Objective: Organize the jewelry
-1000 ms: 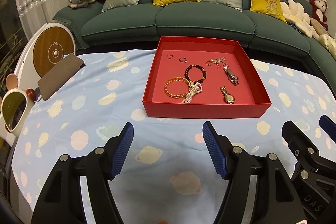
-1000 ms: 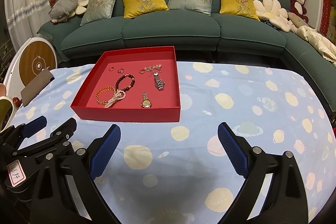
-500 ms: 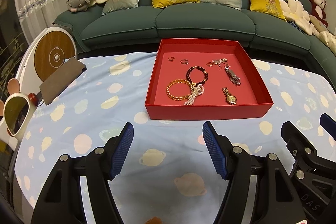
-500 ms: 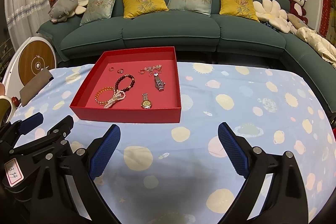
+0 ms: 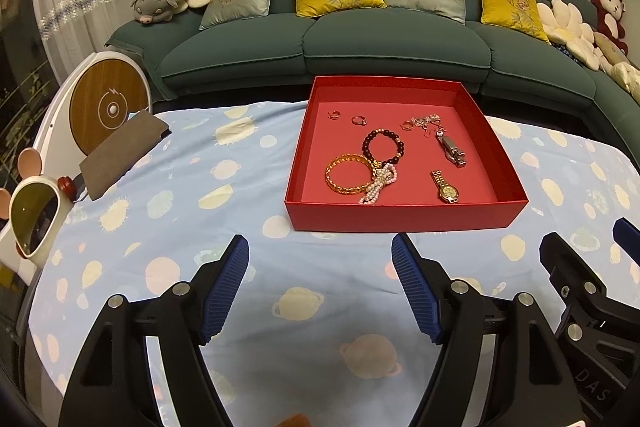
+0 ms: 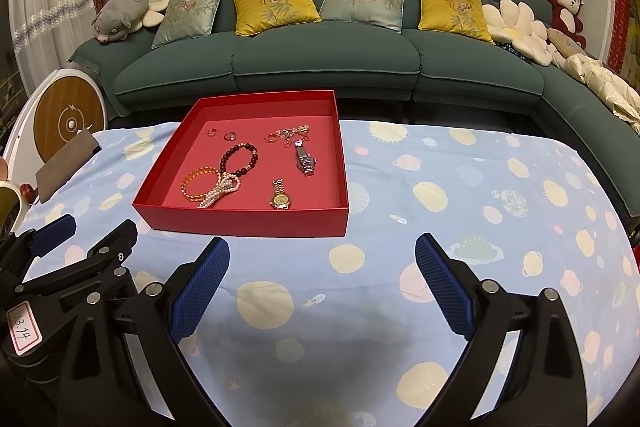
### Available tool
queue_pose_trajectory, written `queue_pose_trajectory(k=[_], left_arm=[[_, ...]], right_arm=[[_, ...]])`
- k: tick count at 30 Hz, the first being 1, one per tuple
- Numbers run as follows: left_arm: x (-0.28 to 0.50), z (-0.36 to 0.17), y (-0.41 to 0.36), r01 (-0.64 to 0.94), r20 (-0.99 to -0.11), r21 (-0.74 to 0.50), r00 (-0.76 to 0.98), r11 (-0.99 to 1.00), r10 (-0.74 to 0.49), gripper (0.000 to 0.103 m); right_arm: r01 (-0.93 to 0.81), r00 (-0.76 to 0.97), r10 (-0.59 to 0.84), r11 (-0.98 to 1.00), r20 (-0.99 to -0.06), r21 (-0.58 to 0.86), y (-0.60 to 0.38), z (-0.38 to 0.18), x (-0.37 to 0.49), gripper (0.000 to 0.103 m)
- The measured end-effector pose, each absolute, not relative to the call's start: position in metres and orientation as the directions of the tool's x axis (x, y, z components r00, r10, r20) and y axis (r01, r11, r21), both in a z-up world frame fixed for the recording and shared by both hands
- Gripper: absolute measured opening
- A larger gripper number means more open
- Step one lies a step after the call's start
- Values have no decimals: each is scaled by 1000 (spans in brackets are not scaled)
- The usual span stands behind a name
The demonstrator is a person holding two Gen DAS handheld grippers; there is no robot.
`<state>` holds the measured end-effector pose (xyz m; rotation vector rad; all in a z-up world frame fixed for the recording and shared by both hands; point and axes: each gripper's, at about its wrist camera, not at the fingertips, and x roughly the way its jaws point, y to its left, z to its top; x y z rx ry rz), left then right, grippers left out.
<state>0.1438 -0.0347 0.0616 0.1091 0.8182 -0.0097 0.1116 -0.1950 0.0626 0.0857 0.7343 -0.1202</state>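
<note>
Both grippers hover over the tablecloth point(image 5: 168, 227), jaws spread wide, holding nothing: left gripper point(image 5: 320, 287), right gripper point(image 6: 322, 287). Red tray point(image 5: 400, 217) sits at 12 o'clock of the left gripper, 11 o'clock of the right. Inside: gold bangle point(image 5: 347, 179), dark bead bracelet point(image 5: 382, 149), pearls point(image 5: 378, 183) overlapping both, gold watch point(image 5: 445, 187) and silver watch point(image 5: 451, 149) at 3 o'clock of them, rings point(image 5: 346, 117) along the far wall.

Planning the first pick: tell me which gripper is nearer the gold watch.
Left, narrowly. The gold watch lies just beyond the left gripper, slightly right of its centre. From the right gripper it sits farther ahead, slightly left. Both are open.
</note>
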Motion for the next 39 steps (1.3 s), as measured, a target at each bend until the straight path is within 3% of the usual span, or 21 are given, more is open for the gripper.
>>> queue_pose_trajectory(k=[27,33,39], left_arm=[[143,61,-34,51,-728,95,685,994,34,71],[145,58,-31,41,-737,92,675,995,40,79],[146,58,-31,42,-736,85,676,995,34,80]], right_arm=[[142,735,-84,989,-673,32,-195,62,115,92],[146,735,-89,989,-672,29,-196,60,116,92],[150,738,-93,988,-668,29,-198,59,115,92]])
